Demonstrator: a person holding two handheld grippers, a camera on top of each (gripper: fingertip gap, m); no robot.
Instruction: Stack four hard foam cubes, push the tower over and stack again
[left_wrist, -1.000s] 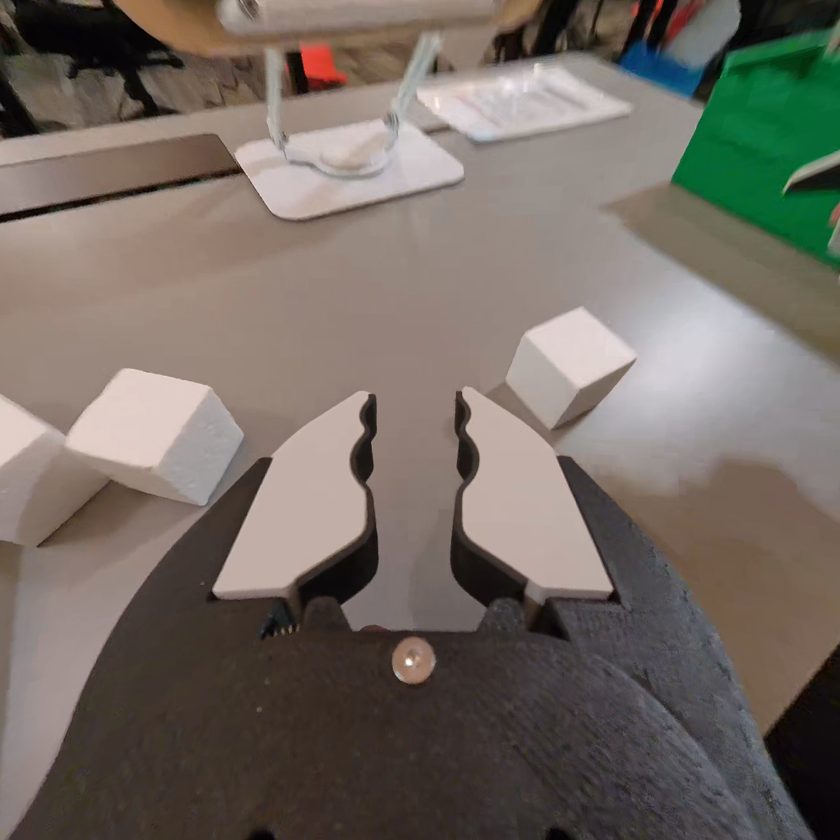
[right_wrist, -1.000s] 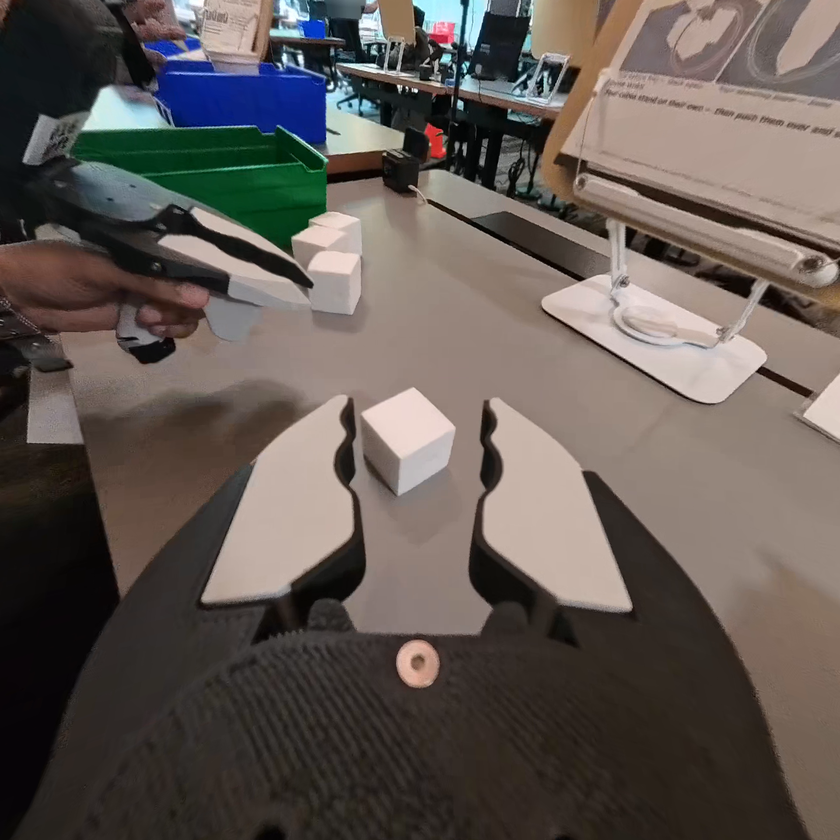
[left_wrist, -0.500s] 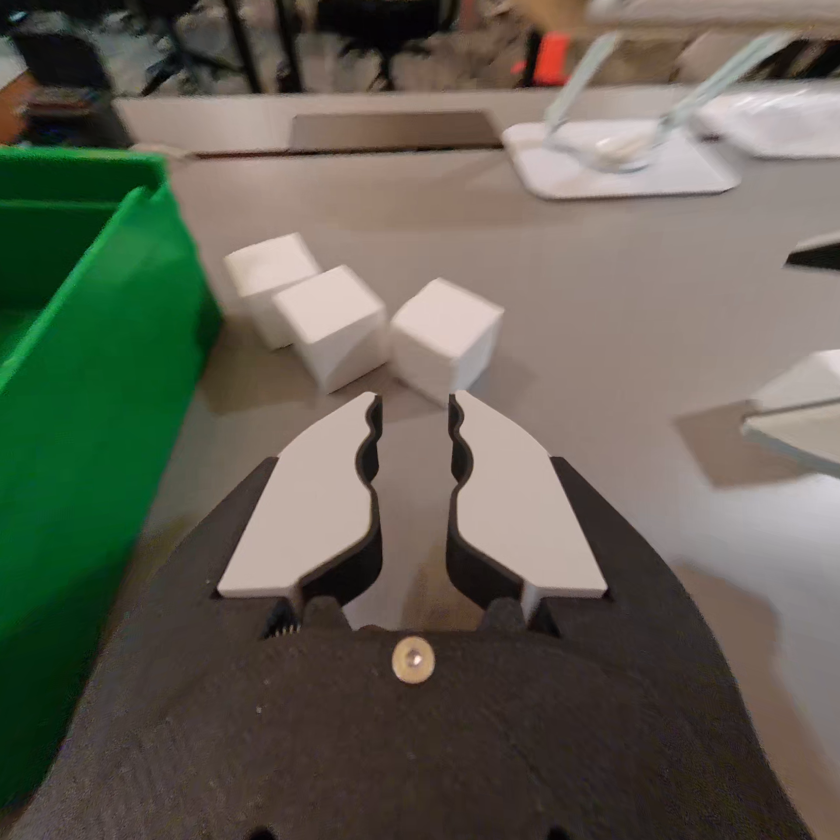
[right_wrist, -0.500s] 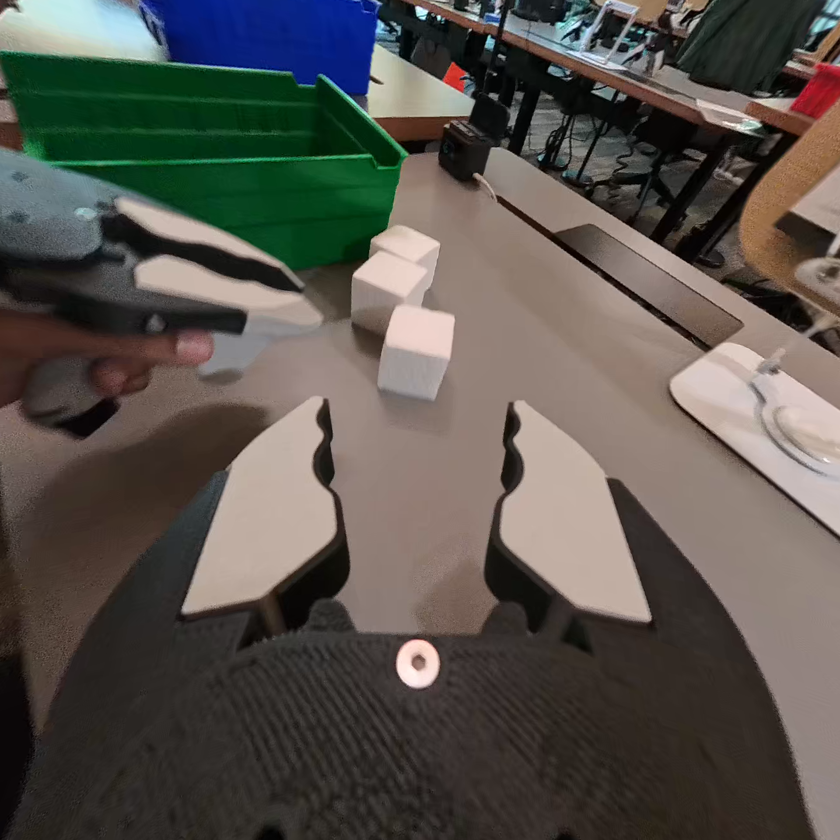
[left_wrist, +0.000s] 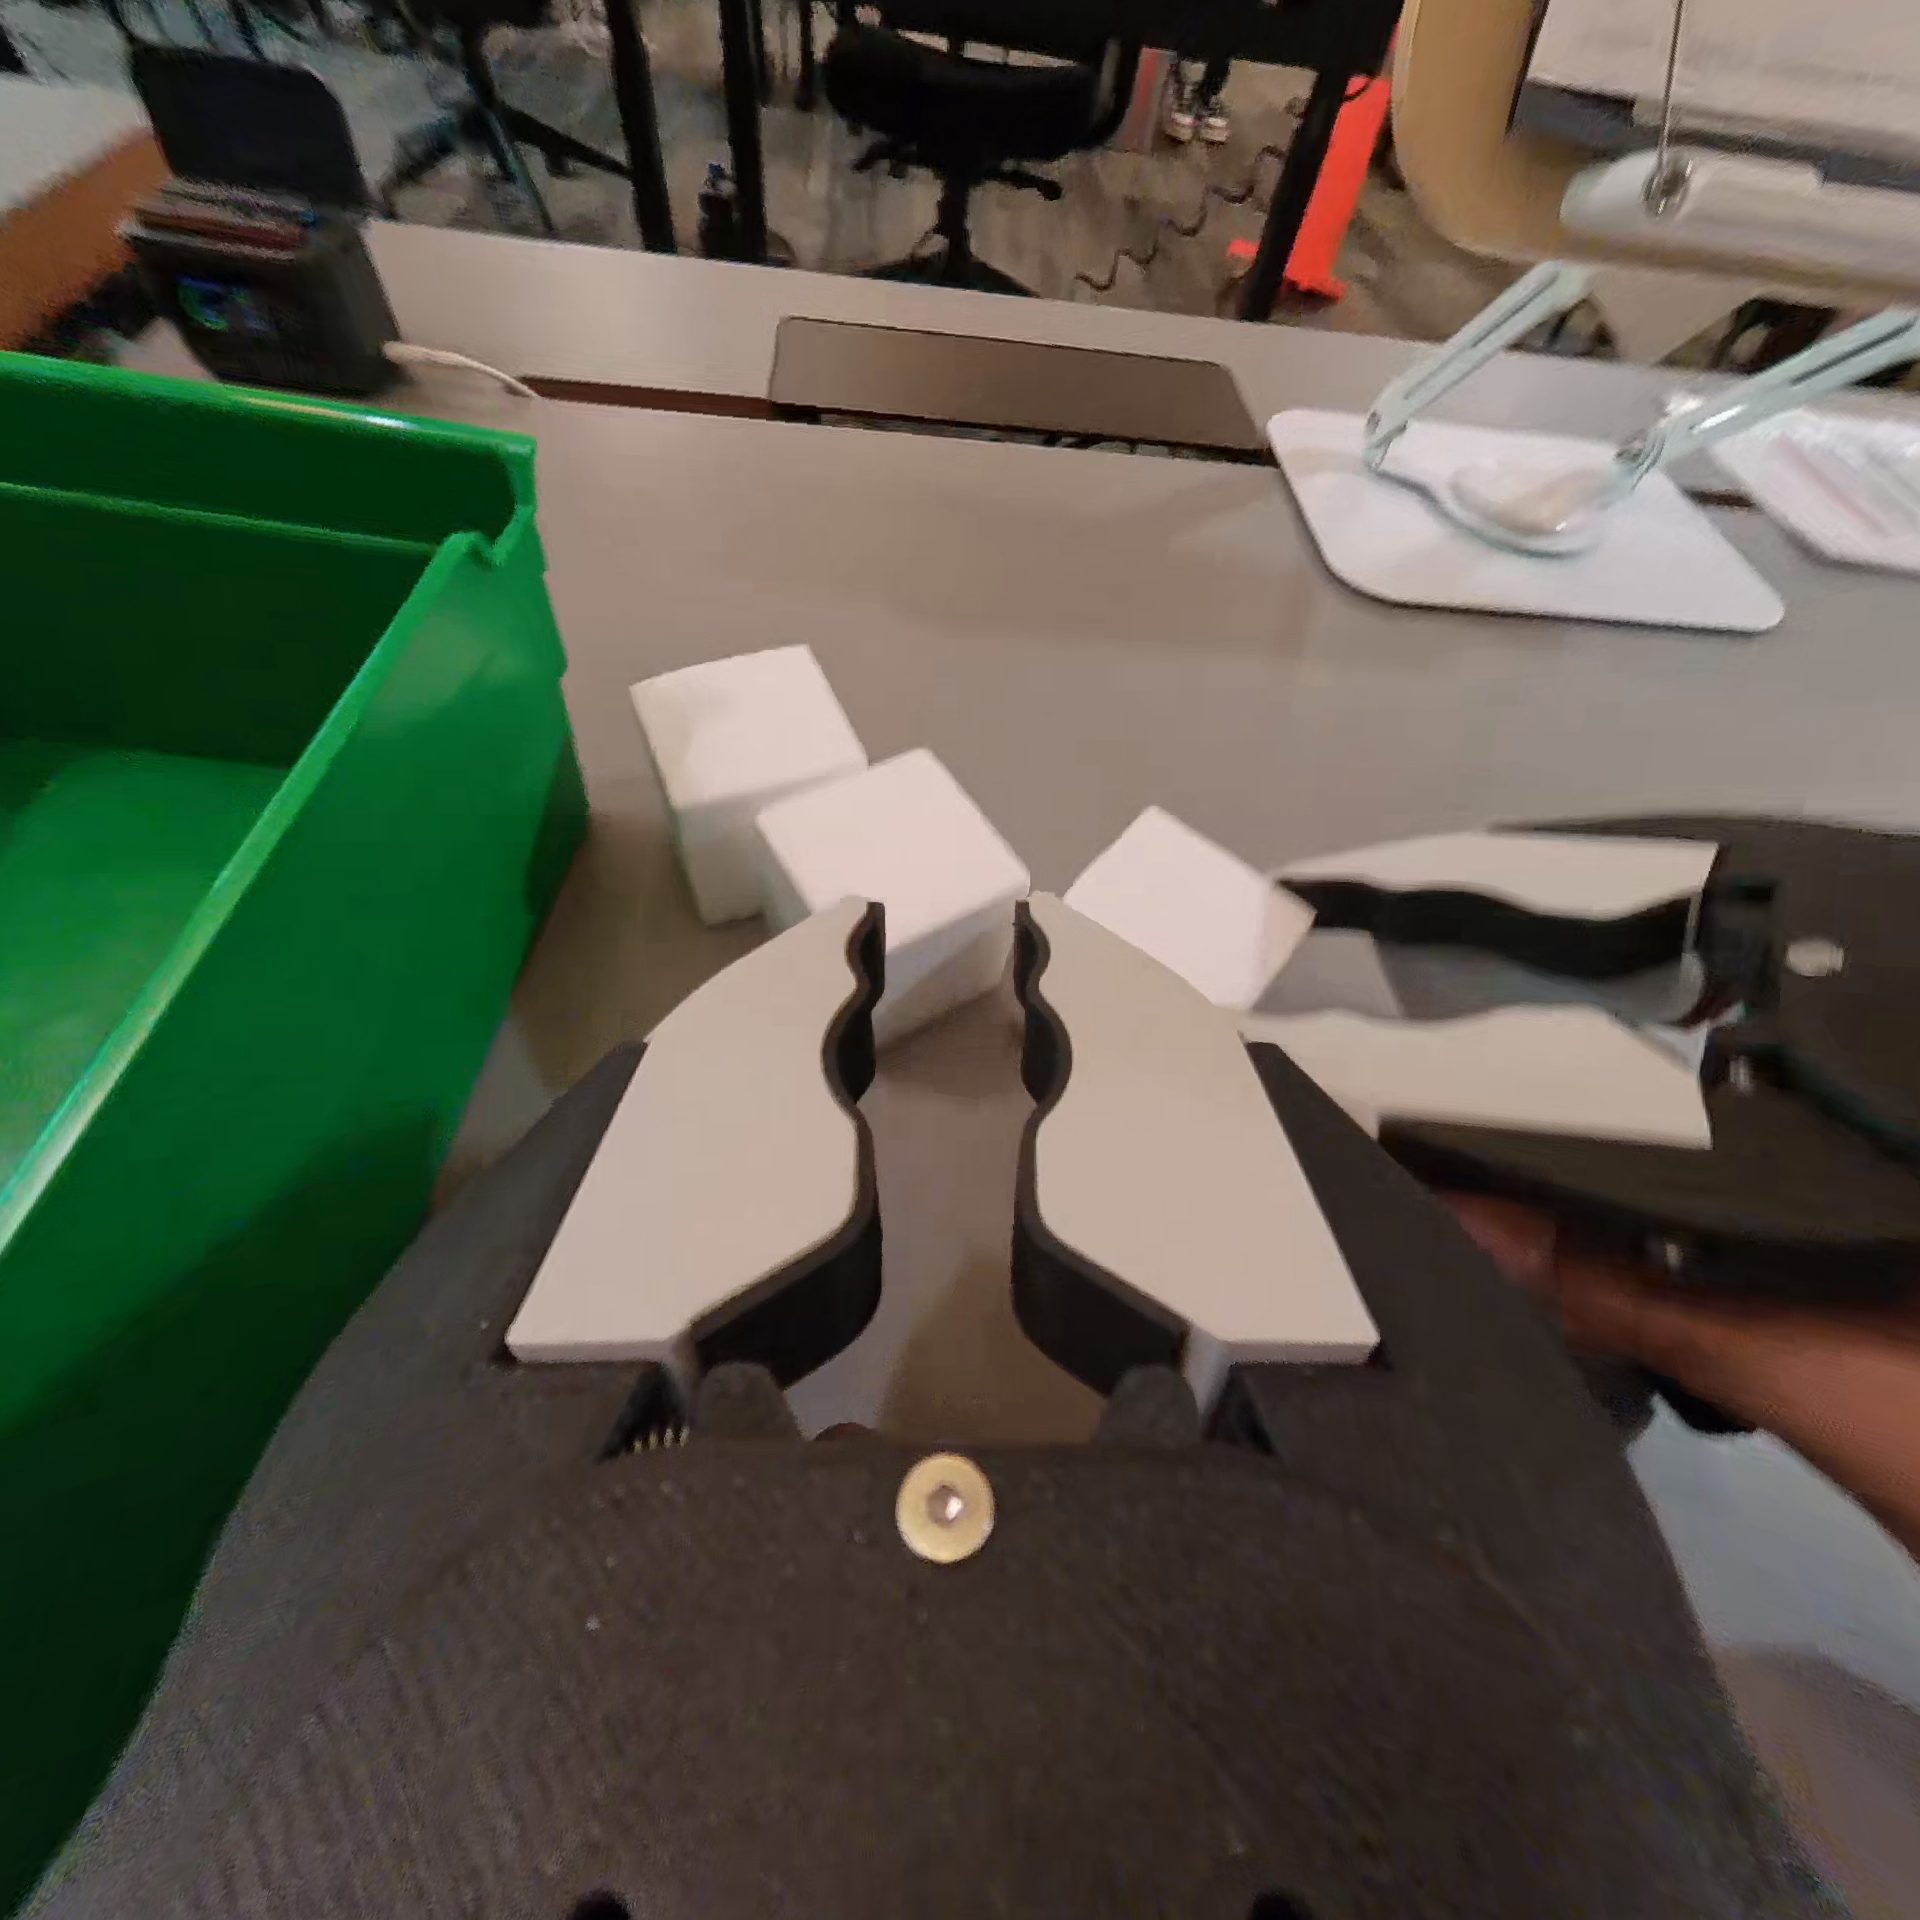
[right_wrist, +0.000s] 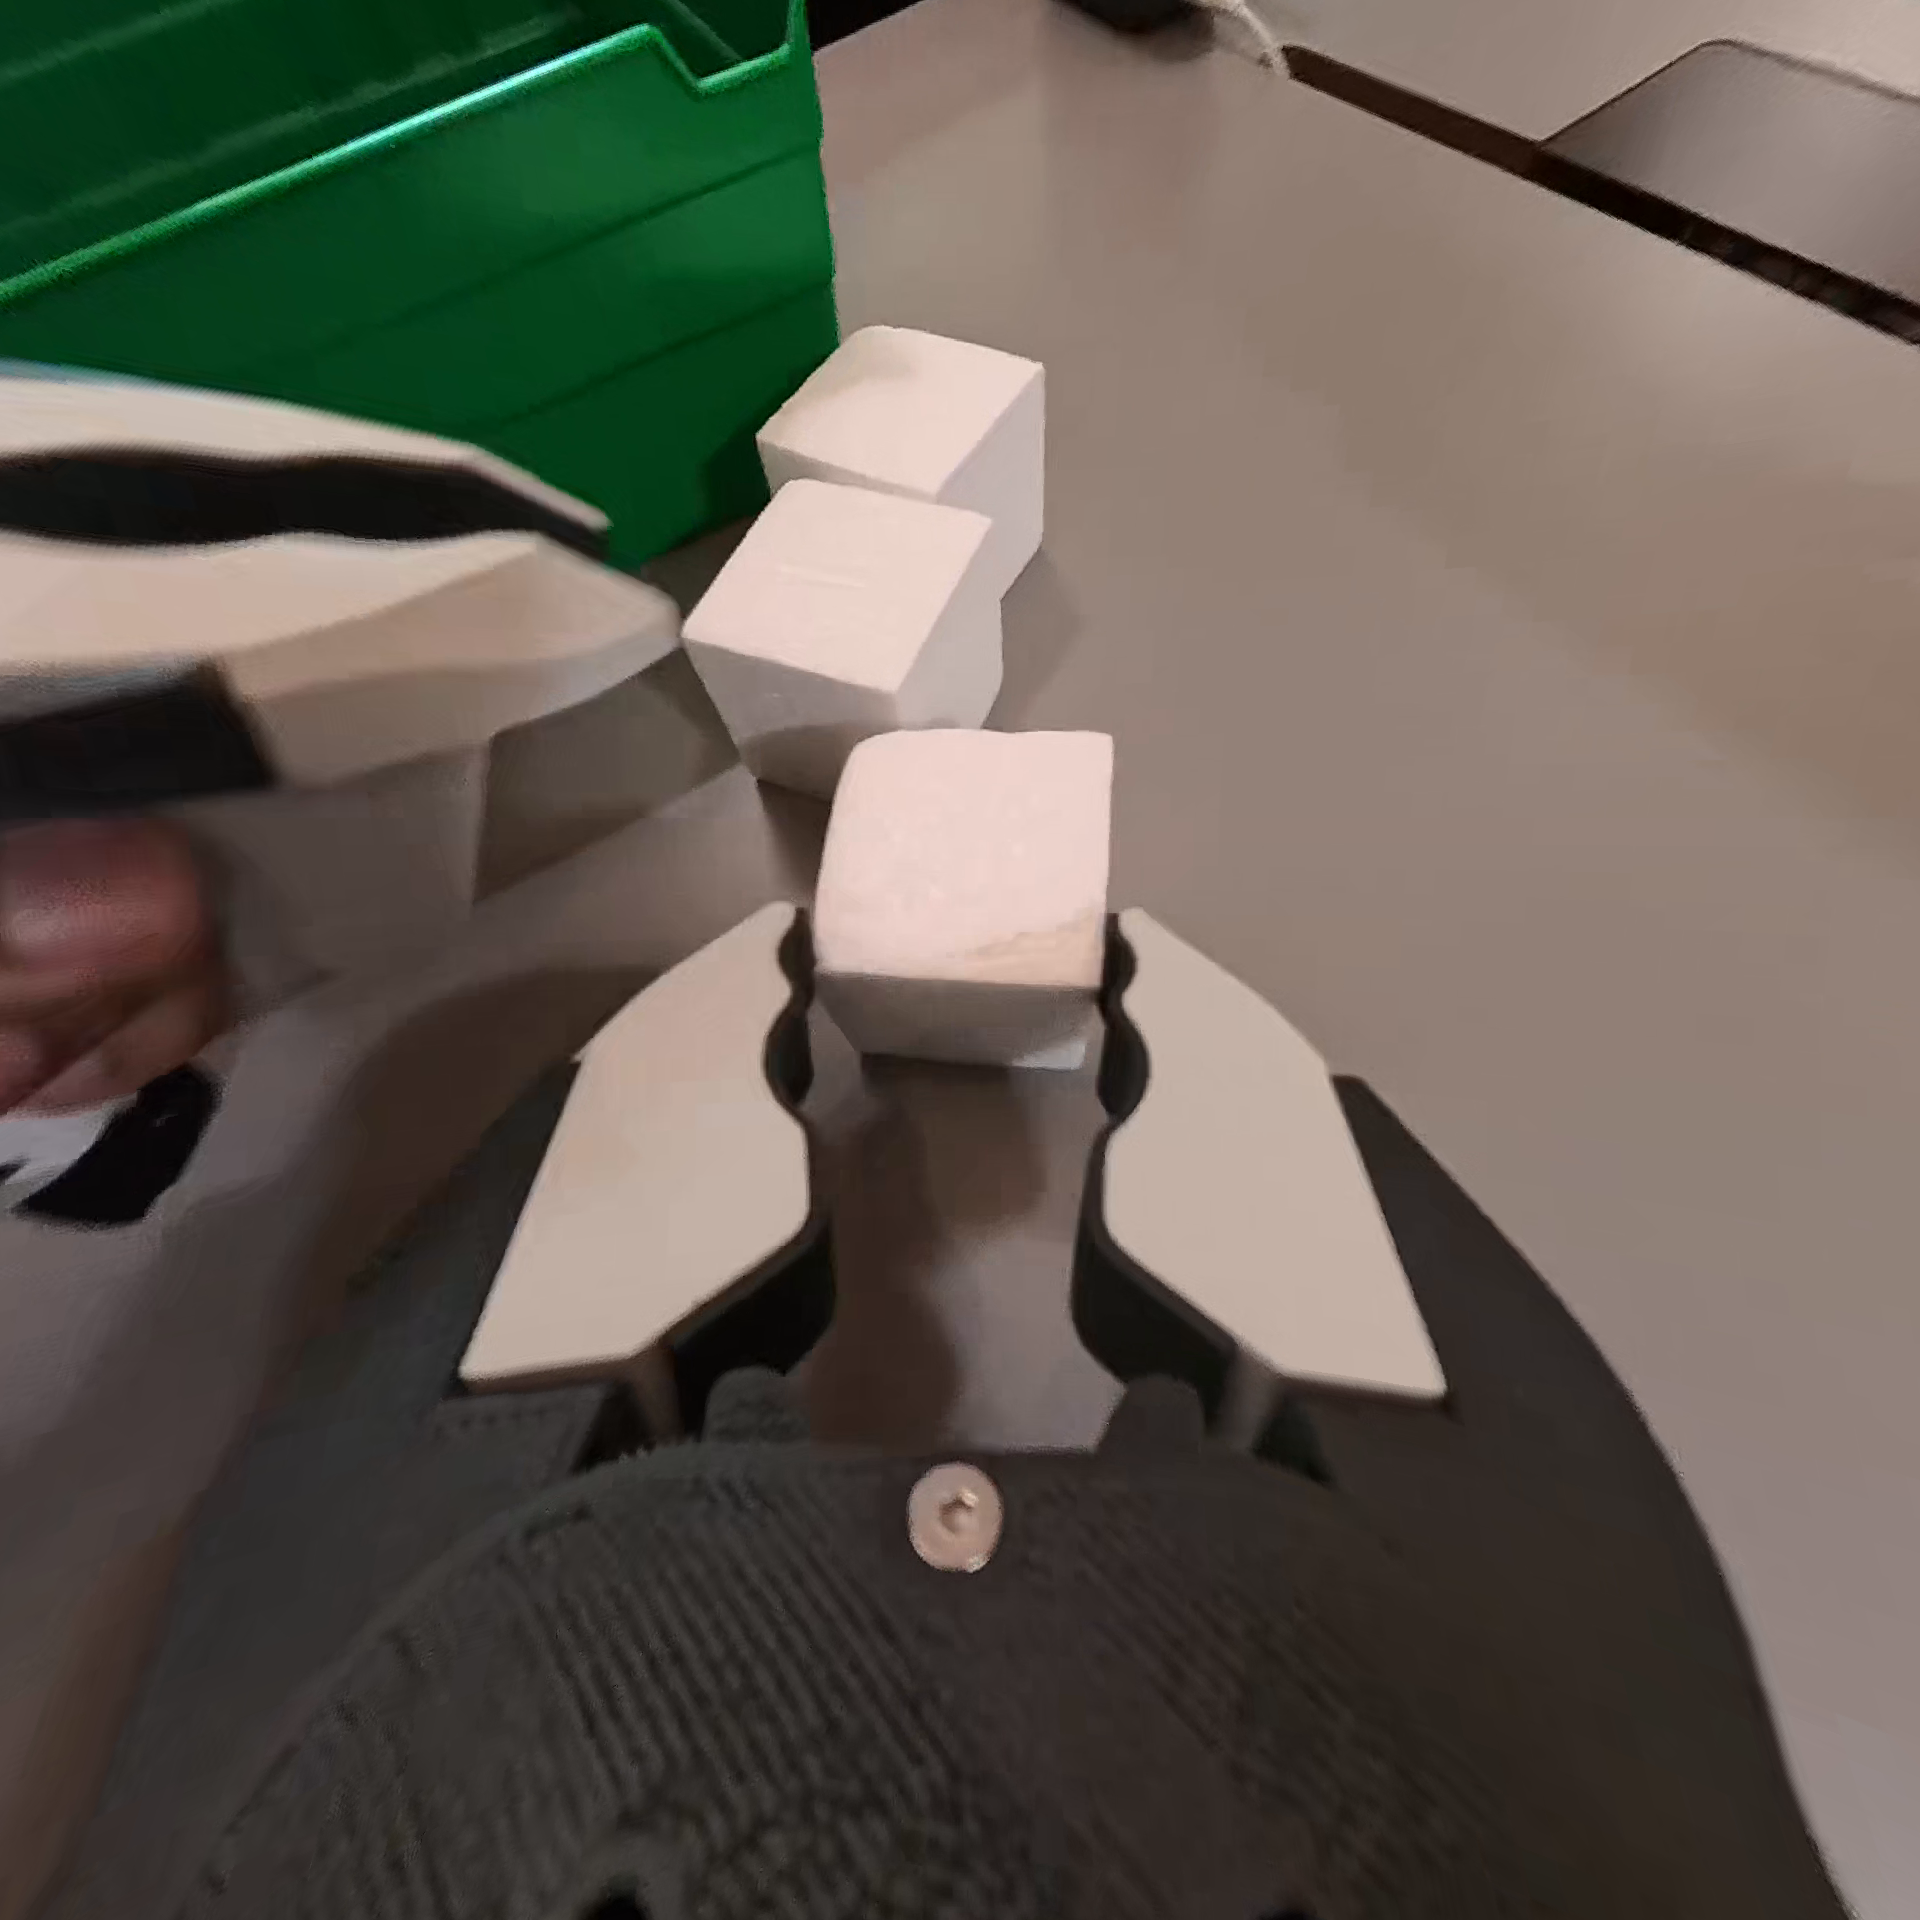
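Right gripper: jaws pinching the nearest white cube.
Left gripper: jaws narrow, empty, at the middle cube.
Advice: grip squarely.

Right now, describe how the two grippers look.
Both match: the left gripper and right gripper each have a black, ribbed body, a round metal screw at centre, and two flat light-grey fingers with wavy black inner edges. No cables visible.
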